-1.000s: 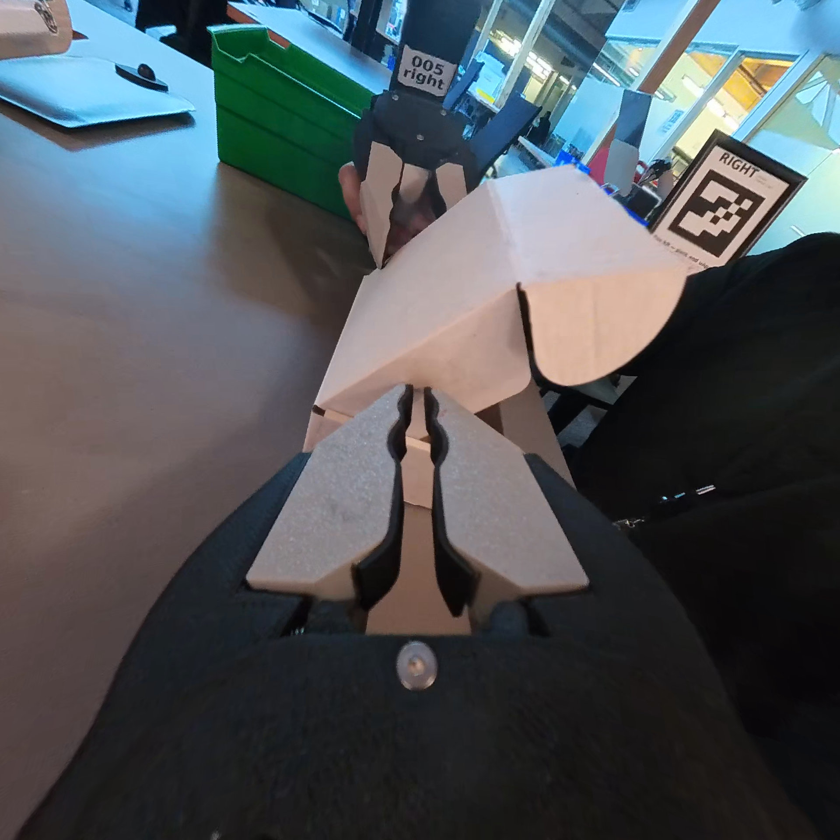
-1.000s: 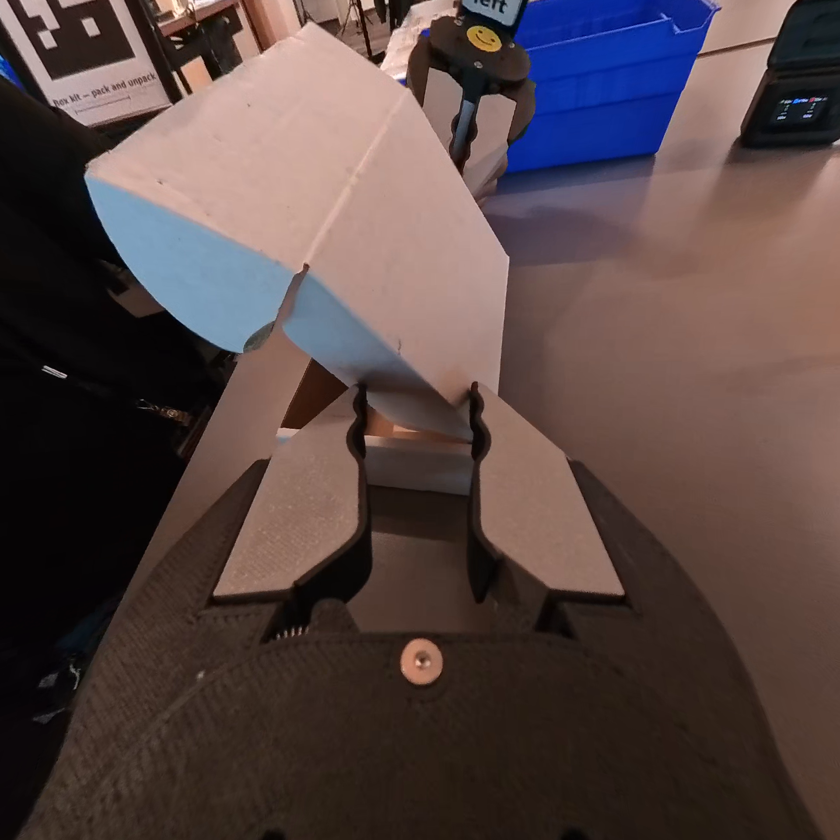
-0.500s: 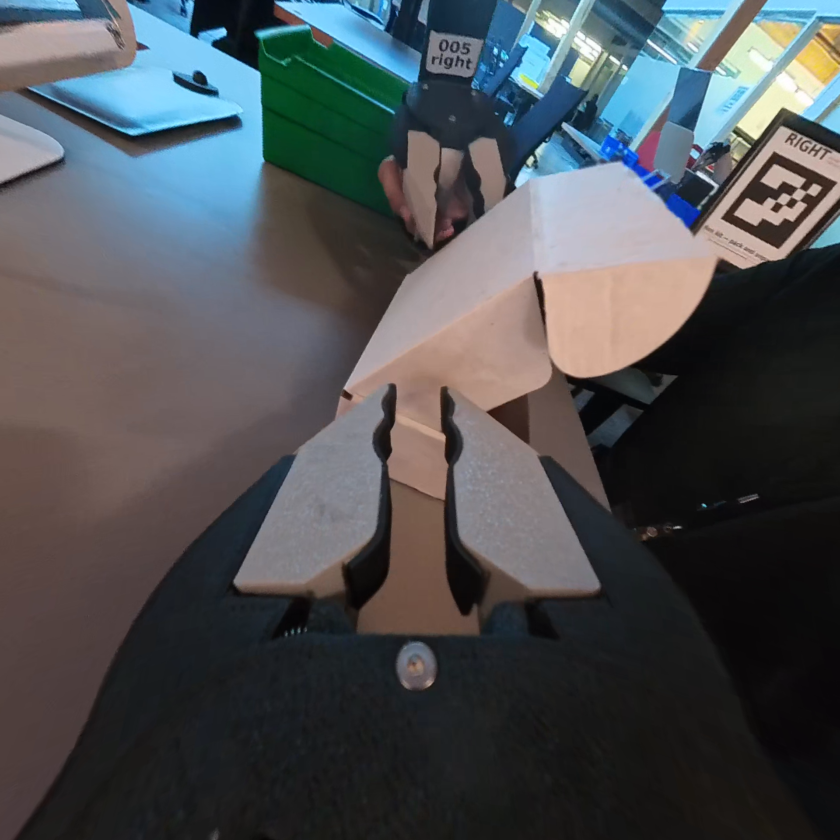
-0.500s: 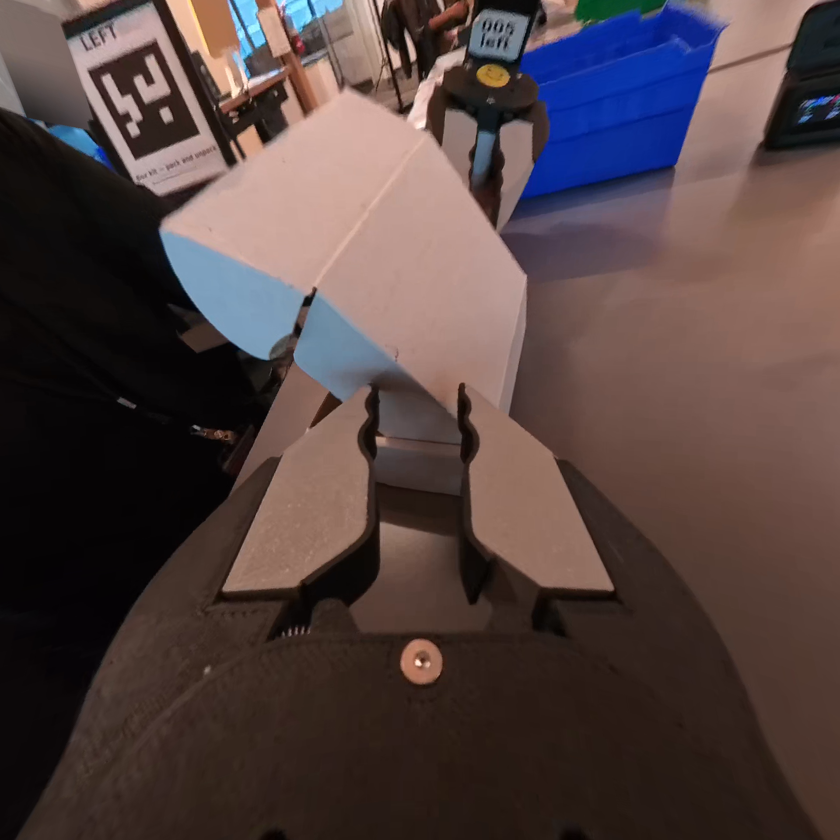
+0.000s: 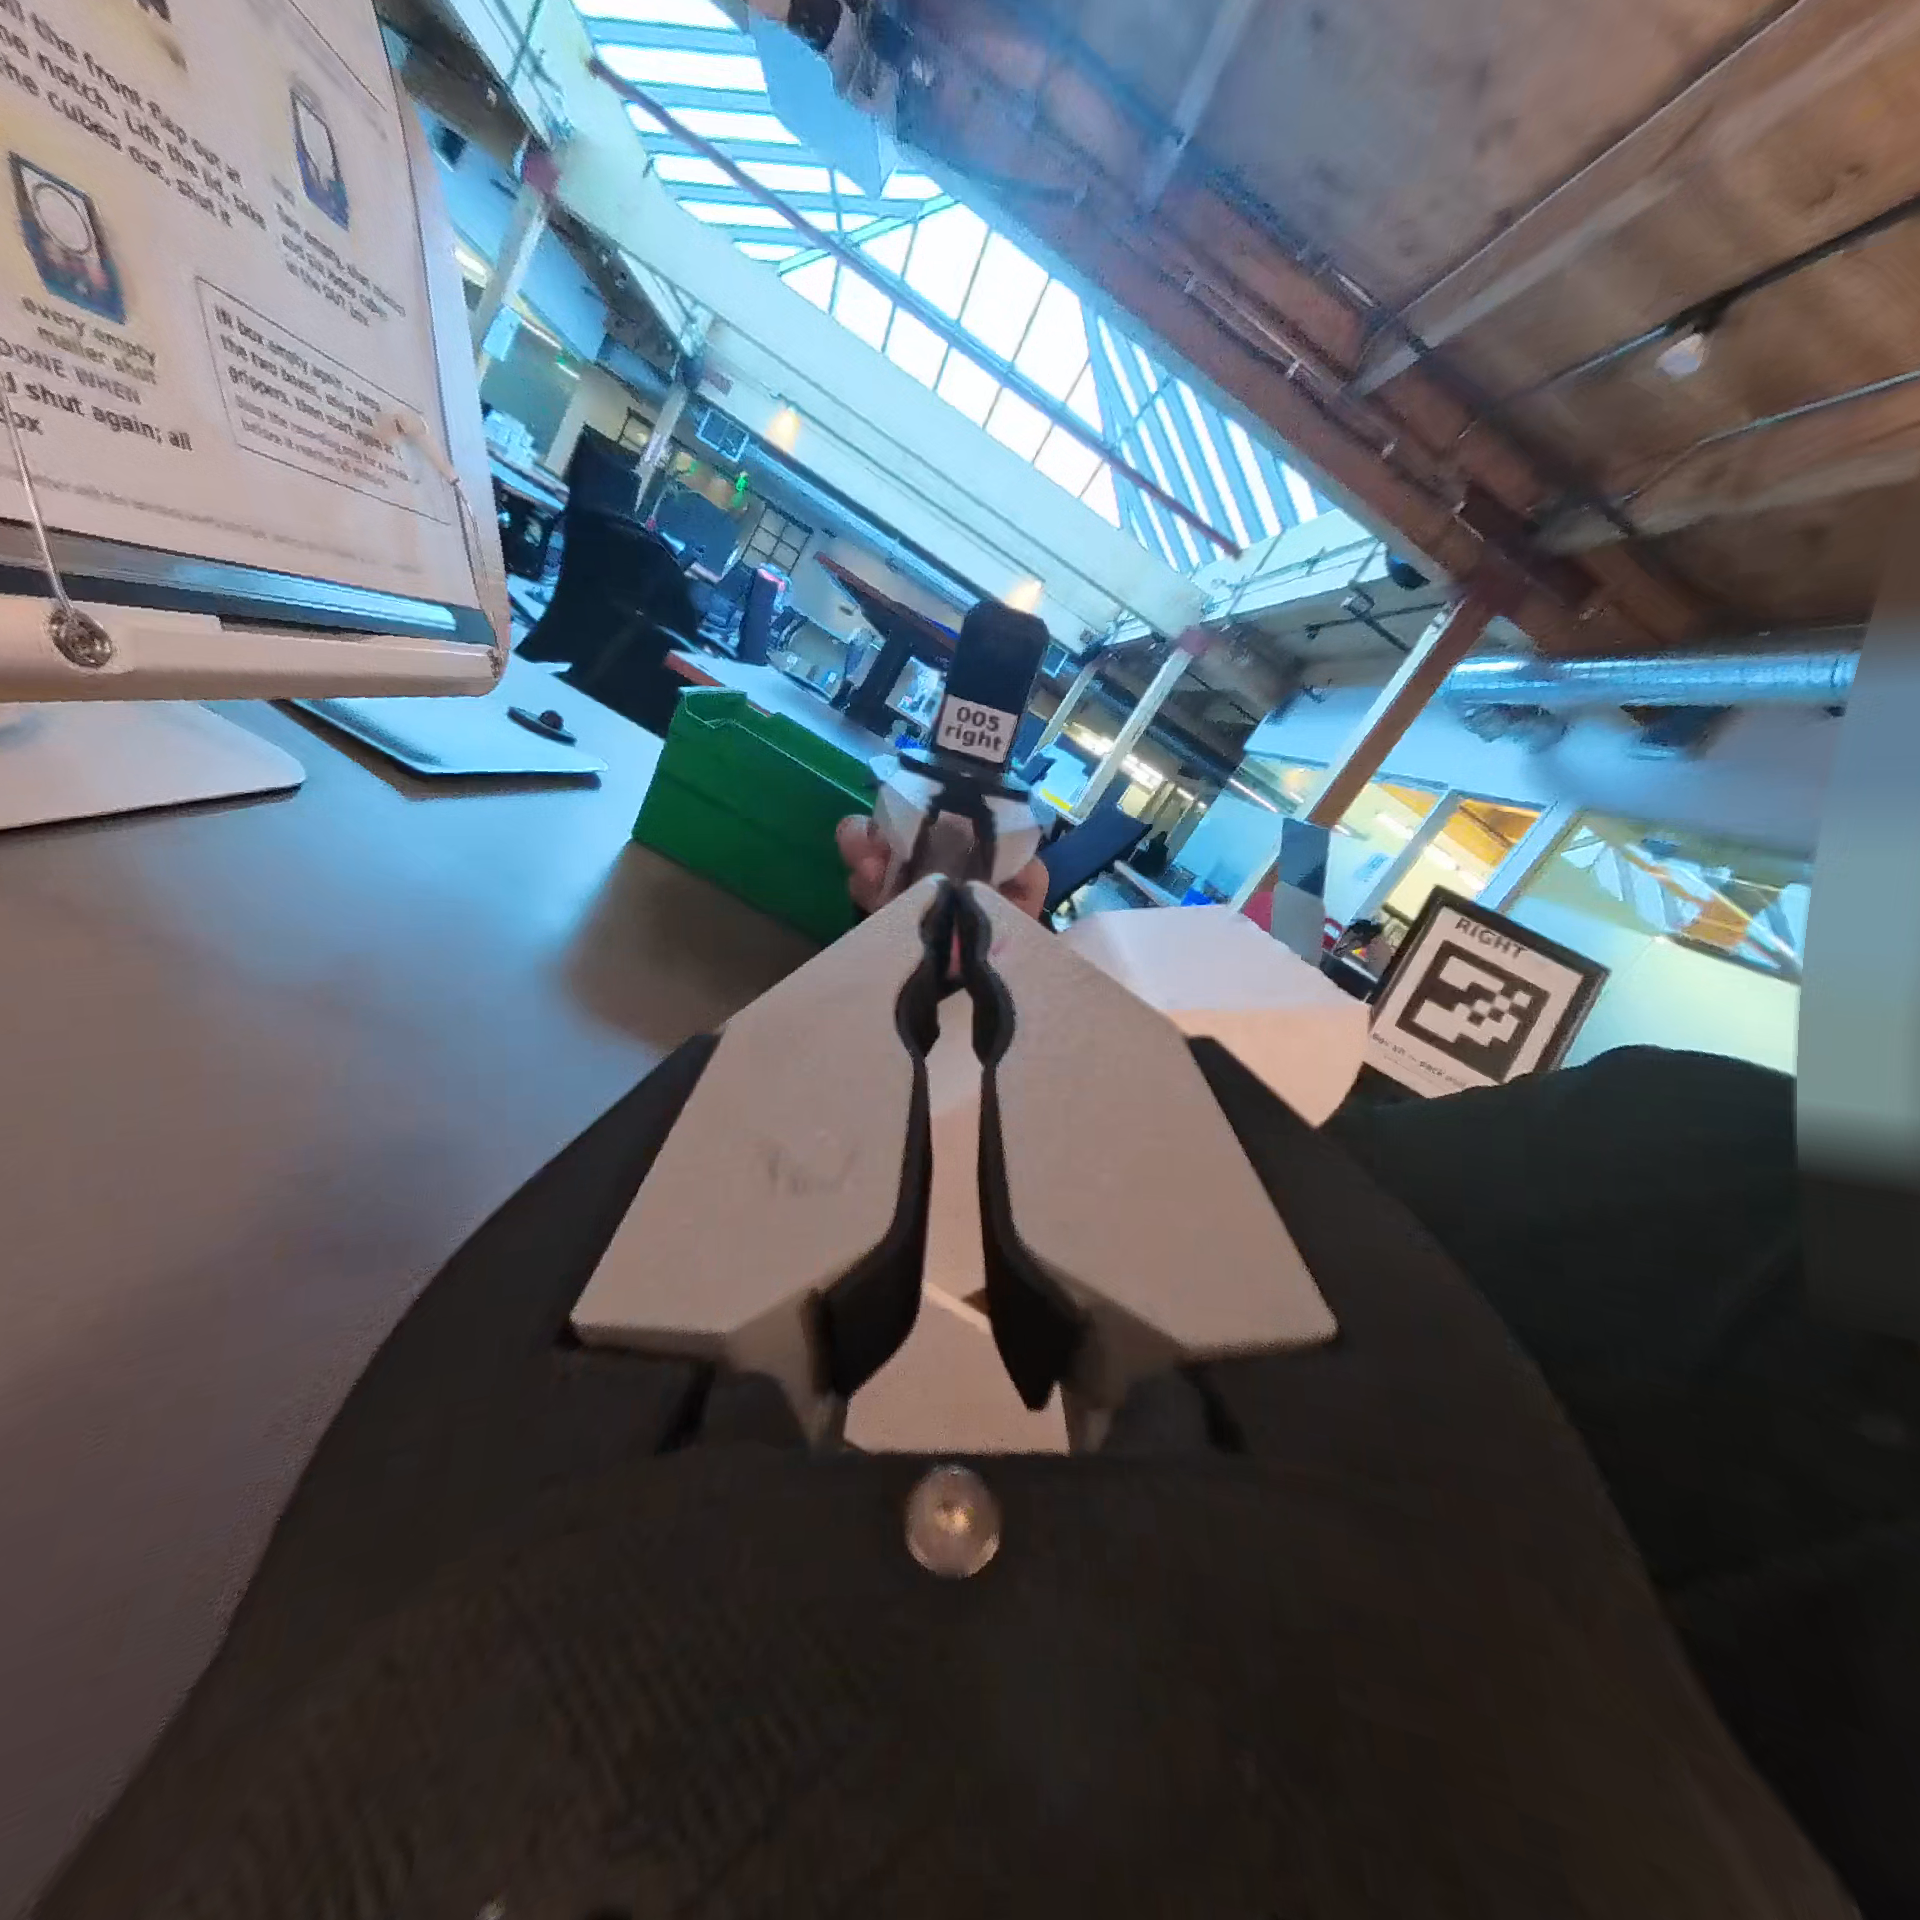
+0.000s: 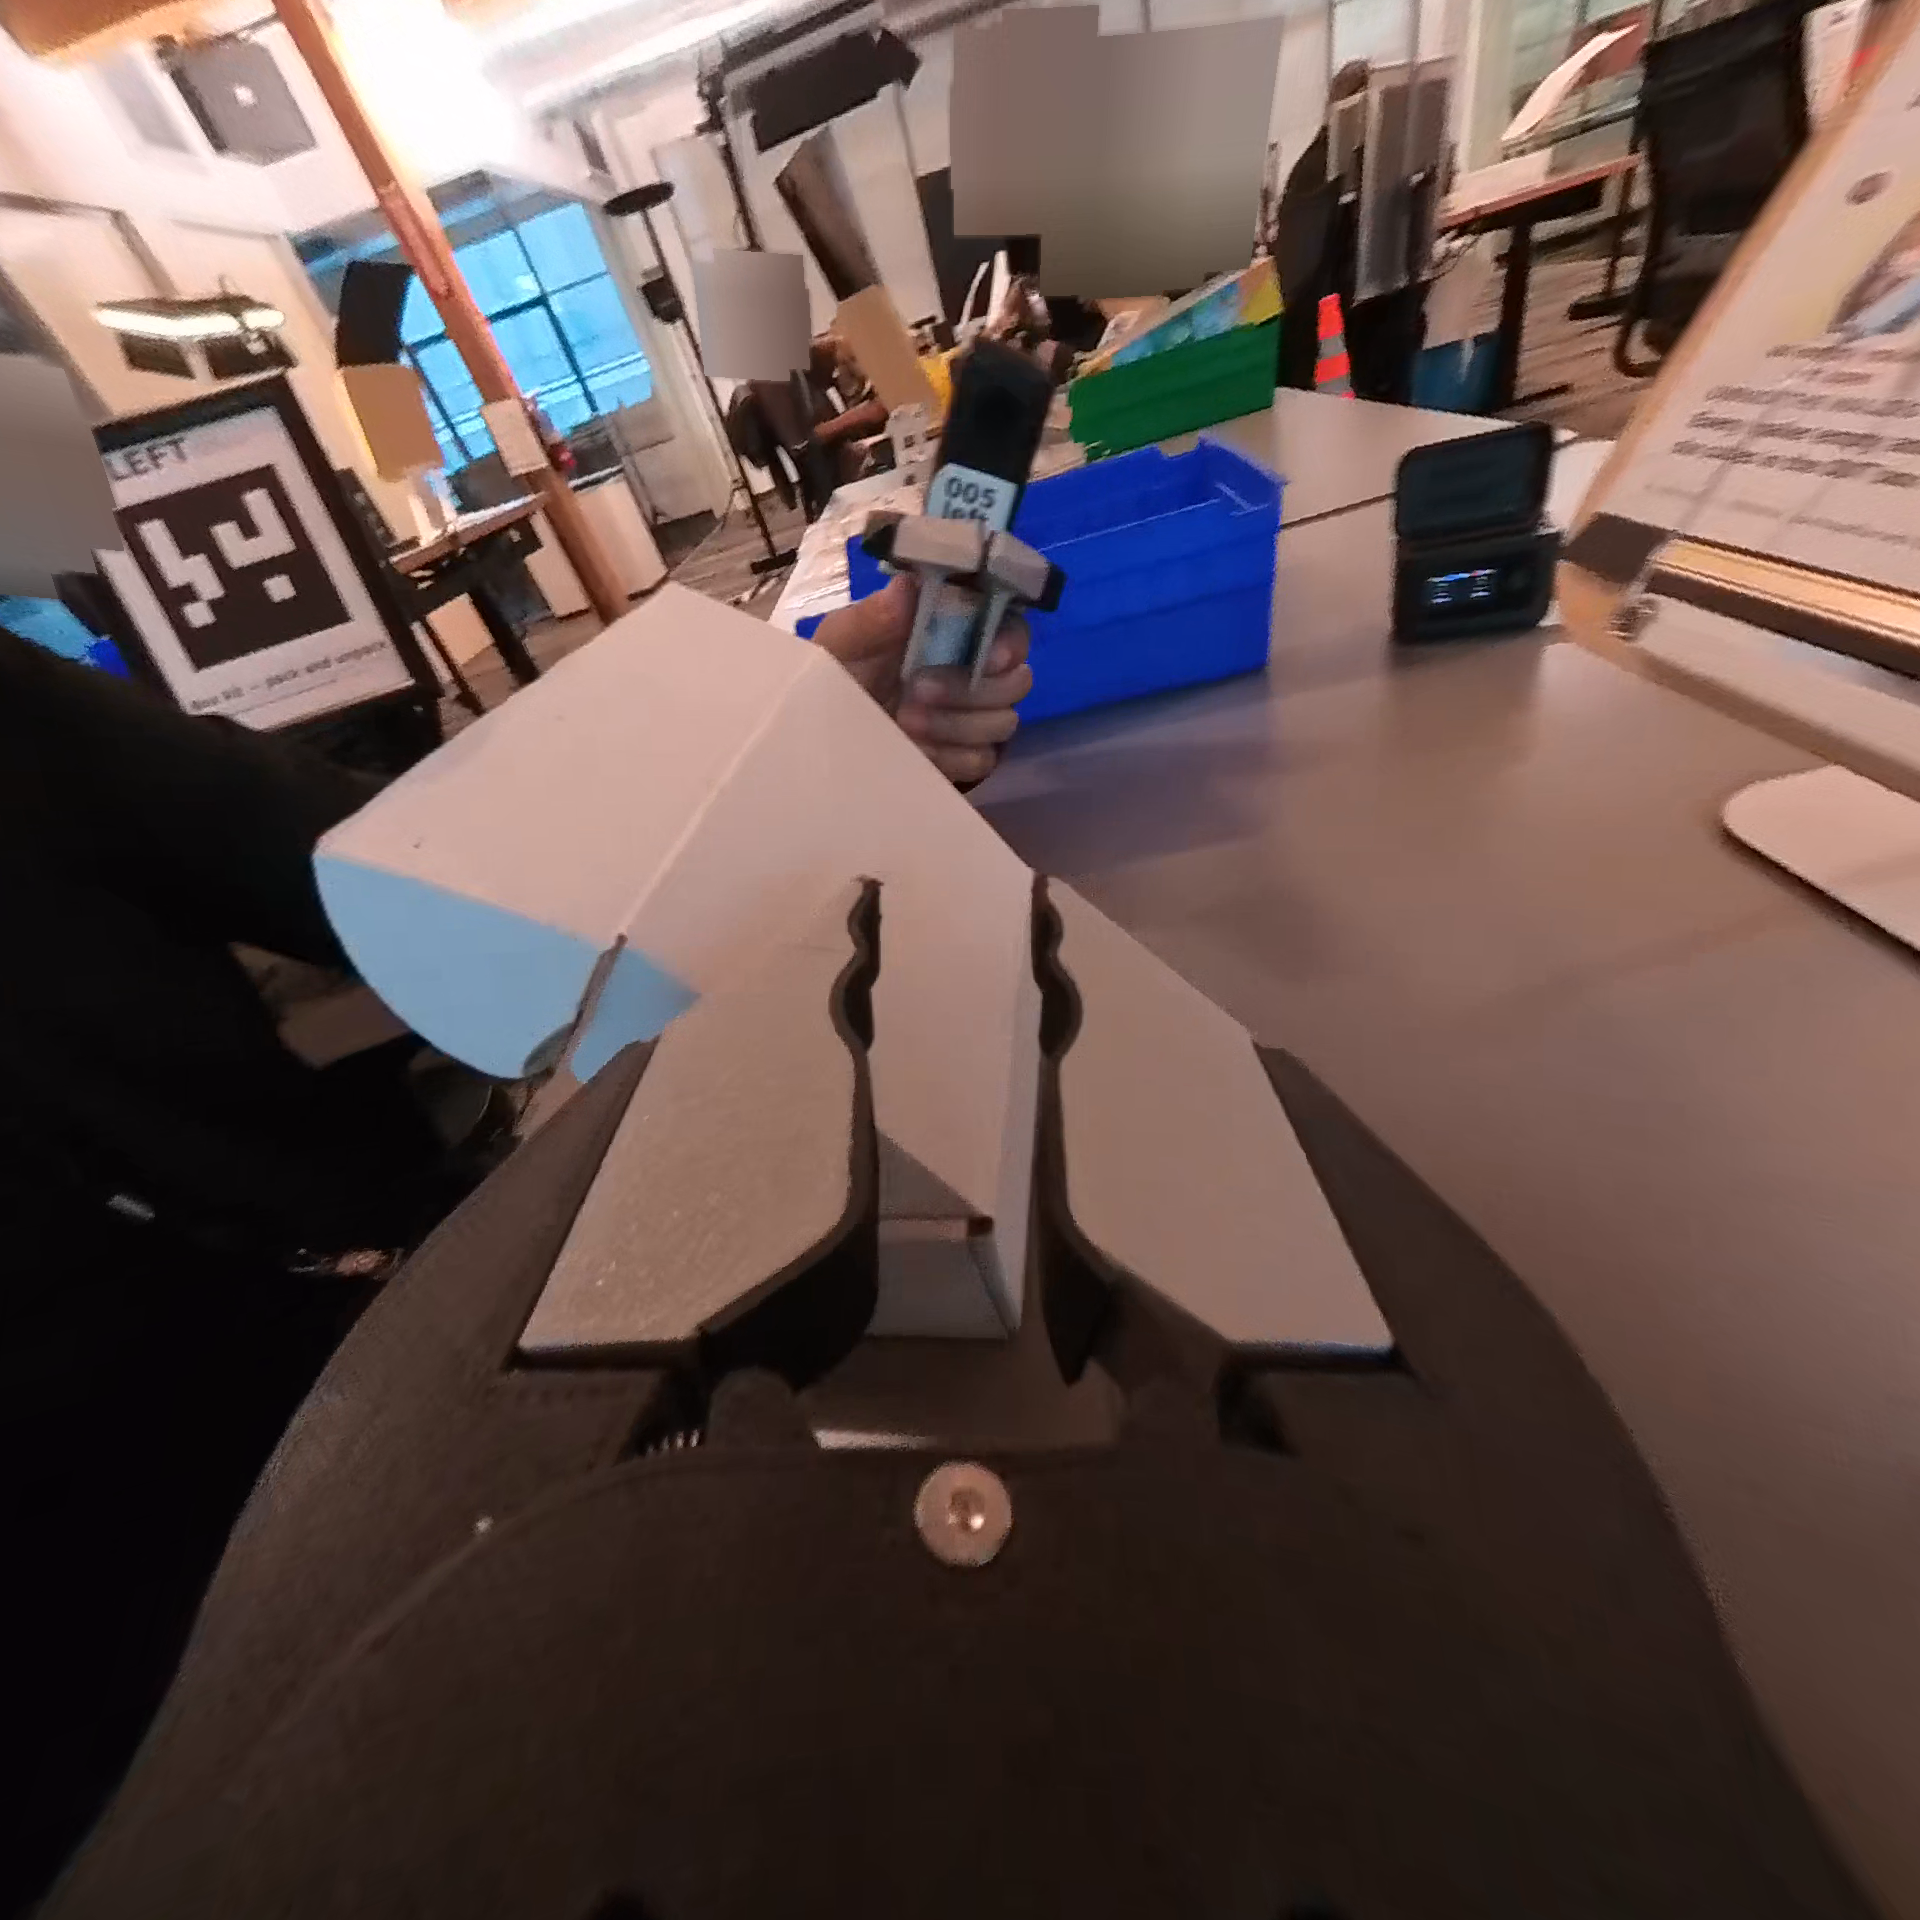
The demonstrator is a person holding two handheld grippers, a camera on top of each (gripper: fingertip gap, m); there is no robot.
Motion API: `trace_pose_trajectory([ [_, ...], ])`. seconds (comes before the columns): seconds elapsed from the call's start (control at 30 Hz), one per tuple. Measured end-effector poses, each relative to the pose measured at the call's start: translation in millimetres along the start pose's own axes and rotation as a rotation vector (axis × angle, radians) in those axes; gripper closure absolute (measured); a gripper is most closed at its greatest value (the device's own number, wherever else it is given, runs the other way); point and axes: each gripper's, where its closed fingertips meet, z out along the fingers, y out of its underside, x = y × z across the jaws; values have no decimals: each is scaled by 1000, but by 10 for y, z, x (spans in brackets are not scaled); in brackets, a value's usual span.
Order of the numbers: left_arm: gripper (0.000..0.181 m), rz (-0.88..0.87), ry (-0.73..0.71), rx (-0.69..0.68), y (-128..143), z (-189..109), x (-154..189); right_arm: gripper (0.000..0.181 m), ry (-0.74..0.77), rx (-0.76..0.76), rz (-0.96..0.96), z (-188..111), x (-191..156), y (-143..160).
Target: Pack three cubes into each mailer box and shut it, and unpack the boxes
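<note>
A white mailer box lies at the table's near edge with its lid (image 6: 675, 769) half raised and slanting up toward the person. No cubes show. My right gripper (image 6: 951, 904) is open, its fingers over the box's near end with the lid's edge and a box corner (image 6: 935, 1257) between them. My left gripper (image 5: 954, 914) is shut and empty, lifted off the box and tilted upward; the box (image 5: 1216, 987) shows just right of its fingers. The left gripper also shows beyond the box's far end in the right wrist view (image 6: 951, 613), and the right gripper shows in the left wrist view (image 5: 961, 831).
A blue bin (image 6: 1143, 582) stands behind the left gripper and a green bin (image 5: 748, 821) behind the right one. An instruction sheet on a stand (image 5: 208, 312) and a black device (image 6: 1470, 551) stand at the back. A person's dark sleeve (image 6: 156, 831) is beside the box. Spacing between my two grippers at the tips: around 15 cm.
My left gripper has shut, risen off the box end and tilted upward. My right gripper has lifted and narrowed a little. The lid stays half raised.
</note>
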Motion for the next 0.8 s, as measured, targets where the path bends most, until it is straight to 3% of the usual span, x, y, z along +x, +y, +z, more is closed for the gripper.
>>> trace_pose_trajectory([
  [0.13, 181, 45, -37, -123, 196, 98, -20, 155, -49, -4, -28, 105, -137, -7],
  [0.3, 181, 100, 81, -248, 440, 279, 221, 156, -114, -6, -18, 170, -262, -1],
  [0.5, 181, 103, 163, -329, 618, 329, 354, 160, -200, -133, -33, 331, -434, 252],
  [0.63, 181, 107, 149, -499, 928, 336, 316, 159, -220, -264, -37, 430, -479, 521],
  [0.7, 181, 139, 92, -635, 1168, 311, 208, 171, -200, -306, -54, 456, -447, 607],
  [0.8, 181, 133, 89, -677, 1258, 313, 191, 172, -195, -316, -68, 447, -443, 621],
])
